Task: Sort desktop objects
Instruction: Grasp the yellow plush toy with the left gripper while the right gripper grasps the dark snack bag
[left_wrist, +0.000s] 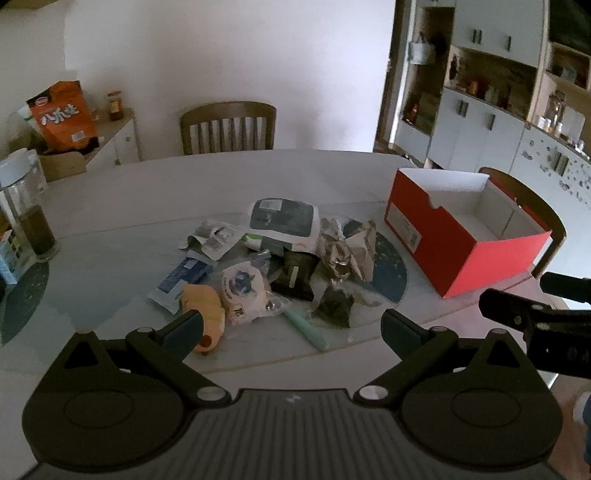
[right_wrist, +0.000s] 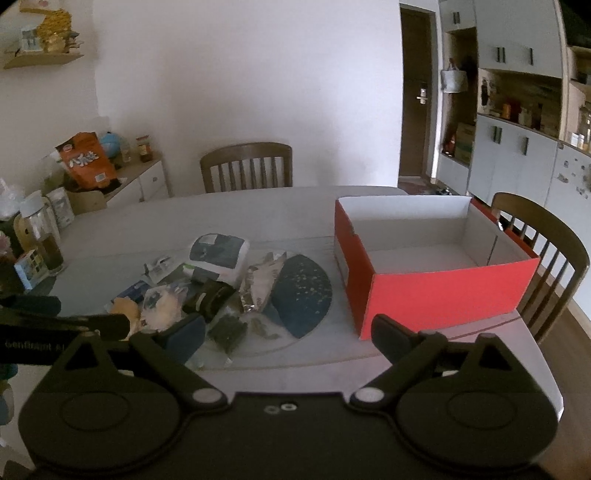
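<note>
Your left tongs (left_wrist: 291, 326) and right tongs (right_wrist: 288, 332) gape empty over the white bench (left_wrist: 258, 177), wooden chair (left_wrist: 228, 127) behind, red box (right_wrist: 443, 291) right

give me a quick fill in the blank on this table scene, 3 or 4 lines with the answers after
1. The box beside the pile is ____ on the outside.
2. Inside, the box holds ____.
3. Both the left hand-held gripper and the right hand-held gripper have jaws that stand ____.
4. The bag on the side cabinet is ____ in colour.

Missing words: red; nothing; open; orange
</note>
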